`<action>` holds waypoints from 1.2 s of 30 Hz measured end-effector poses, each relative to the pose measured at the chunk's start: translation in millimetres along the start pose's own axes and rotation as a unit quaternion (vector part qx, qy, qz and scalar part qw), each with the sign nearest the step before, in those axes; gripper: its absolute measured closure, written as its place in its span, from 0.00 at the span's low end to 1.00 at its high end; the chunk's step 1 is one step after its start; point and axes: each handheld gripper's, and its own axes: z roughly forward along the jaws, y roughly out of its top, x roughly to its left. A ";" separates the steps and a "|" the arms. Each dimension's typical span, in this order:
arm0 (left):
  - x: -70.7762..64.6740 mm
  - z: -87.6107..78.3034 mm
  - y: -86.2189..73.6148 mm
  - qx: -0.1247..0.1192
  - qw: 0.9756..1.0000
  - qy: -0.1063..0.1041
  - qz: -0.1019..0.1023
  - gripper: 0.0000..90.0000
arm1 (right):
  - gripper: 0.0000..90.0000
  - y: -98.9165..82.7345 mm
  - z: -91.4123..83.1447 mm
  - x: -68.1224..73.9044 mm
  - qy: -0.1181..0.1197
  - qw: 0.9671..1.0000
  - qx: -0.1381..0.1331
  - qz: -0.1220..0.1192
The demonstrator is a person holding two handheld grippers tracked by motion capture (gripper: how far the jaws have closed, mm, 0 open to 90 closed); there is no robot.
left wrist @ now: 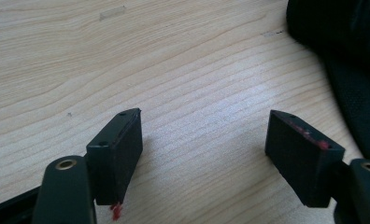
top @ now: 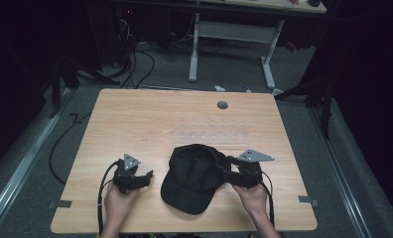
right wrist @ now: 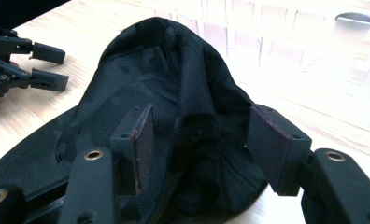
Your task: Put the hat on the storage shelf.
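We see a black cap (top: 194, 176) lying on the wooden worktop (top: 135, 124), near its front edge and between our two hands, brim toward us. Our right tongs (right wrist: 199, 149) sit at the cap's right side, jaws spread wide; in the right gripper view the crumpled crown fabric lies between the two pads (right wrist: 143, 144) without being pinched, and one jaw seems to reach inside the cap. Our left tongs (left wrist: 204, 149) rest low over bare wood just left of the cap, also wide apart with nothing between them; the cap's dark edge (left wrist: 346, 70) shows at the right of the left gripper view. A grey round cover (top: 222, 105) sits in the worktop's far part.
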 end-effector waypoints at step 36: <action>-0.4 0.1 0.0 0.000 1.000 0.000 0.001 0.31 | 0.73 -3.9 35.4 -6.8 0.025 0.998 0.047 0.034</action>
